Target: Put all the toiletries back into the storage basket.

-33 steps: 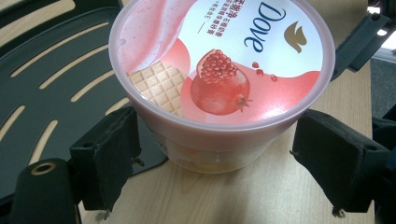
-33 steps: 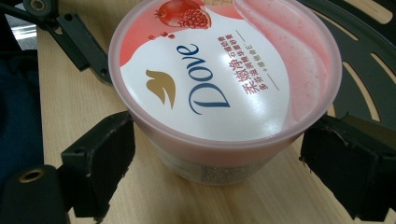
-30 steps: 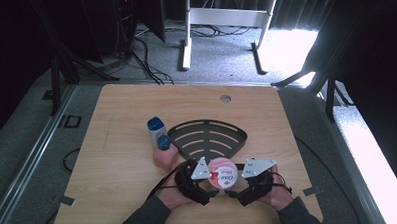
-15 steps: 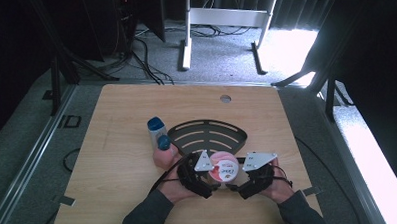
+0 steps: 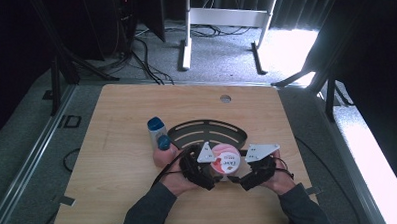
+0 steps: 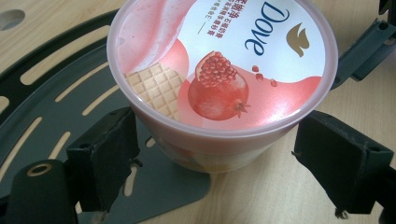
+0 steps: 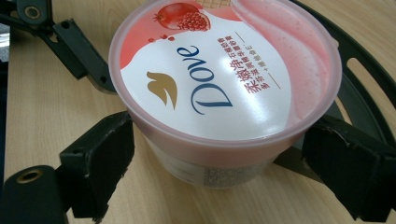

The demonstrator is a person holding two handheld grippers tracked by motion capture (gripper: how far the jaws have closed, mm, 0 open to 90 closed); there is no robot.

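Two grippers meet around one pink tub point(image 5: 224, 160) near the middle of the tabletop's point(image 5: 121, 109) near edge. The tub is round, with a pale pink lid printed "Dove" beside a pomegranate and a waffle pattern. It stands upright, partly on the near edge of a flat black slotted tray point(image 5: 207, 131) and partly on the bare wood.

From the high view the left gripper point(image 5: 208, 174) comes in at the tub's left and the right gripper point(image 5: 241, 178) at its right, each held in a hand point(image 5: 176, 179) rising from the near edge, each topped by a grey three-cornered plate.

In the left gripper view the black jaws stand spread to either side of the tub point(image 6: 219, 84). The left pad sits just beside the tub's wall under the lid rim, and the right pad stands apart from it with wood showing between. The slotted tray point(image 6: 51, 102) runs under the tub's far side, and part of the other gripper shows at the upper right.

In the right gripper view the jaws are likewise spread round the tub point(image 7: 224, 88), both pads close under the lid rim. I cannot tell whether either pad touches.

Left of the tray, toward the tabletop's left side, a blue-capped bottle point(image 5: 157, 129) stands just behind a pink bottle point(image 5: 164, 152).
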